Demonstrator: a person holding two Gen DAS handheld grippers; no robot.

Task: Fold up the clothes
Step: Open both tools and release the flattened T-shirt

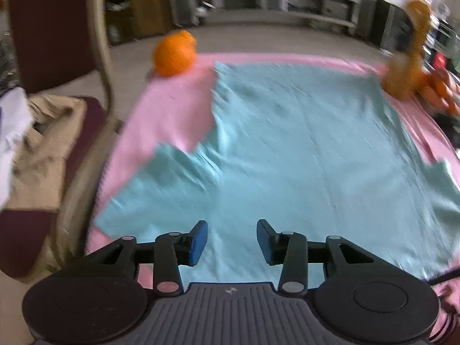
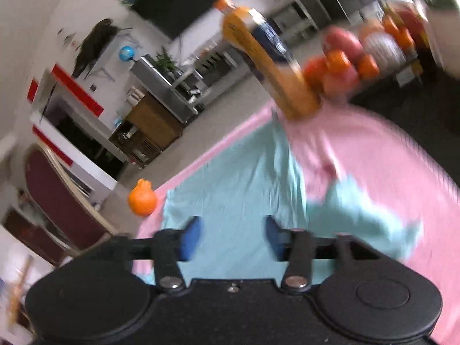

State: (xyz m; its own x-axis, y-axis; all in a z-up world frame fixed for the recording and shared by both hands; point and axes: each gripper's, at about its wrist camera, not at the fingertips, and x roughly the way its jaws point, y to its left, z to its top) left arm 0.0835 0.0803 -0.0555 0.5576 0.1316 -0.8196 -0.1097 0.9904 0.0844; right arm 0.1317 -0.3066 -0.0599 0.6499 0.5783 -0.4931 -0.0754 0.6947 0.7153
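A light teal T-shirt (image 1: pixel 287 143) lies spread flat on a pink tablecloth (image 1: pixel 172 106), one sleeve reaching to the left. My left gripper (image 1: pixel 232 241) is open and empty, above the shirt's near edge. In the right wrist view the same shirt (image 2: pixel 238 184) lies on the pink cloth (image 2: pixel 373 155), with its right sleeve (image 2: pixel 365 215) rumpled. My right gripper (image 2: pixel 232 237) is open and empty above the shirt. Both views are motion-blurred.
An orange fruit (image 1: pixel 174 53) sits at the far left table corner. An orange juice bottle (image 1: pixel 408 57) and a pile of fruit (image 1: pixel 440 89) stand at the far right corner. A dark red chair (image 1: pixel 51 115) with beige and white clothes (image 1: pixel 37 149) stands to the left.
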